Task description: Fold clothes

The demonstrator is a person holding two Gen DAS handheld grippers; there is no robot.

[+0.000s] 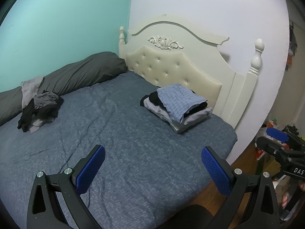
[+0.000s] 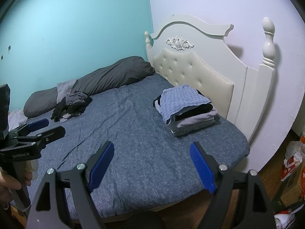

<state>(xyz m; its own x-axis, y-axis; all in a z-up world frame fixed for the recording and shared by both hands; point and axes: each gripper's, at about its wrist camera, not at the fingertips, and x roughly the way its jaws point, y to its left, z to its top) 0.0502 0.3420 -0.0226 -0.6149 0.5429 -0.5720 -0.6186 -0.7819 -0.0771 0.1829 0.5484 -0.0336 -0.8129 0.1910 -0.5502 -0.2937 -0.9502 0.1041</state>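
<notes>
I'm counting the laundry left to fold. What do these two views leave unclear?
- Unfolded heap: garments overlap, so their number cannot be told in either view.
- Folded stack: the checked top piece covers the lower layers.
- Pale cloth beyond the grey pillow, right wrist view: cut off by the left claw.

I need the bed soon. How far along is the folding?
Done: a folded stack sits by the headboard, blue checked piece on top. In hand: nothing; left claw and right claw hang open over the bedsheet. Left: a crumpled pile by the grey pillow.
</notes>
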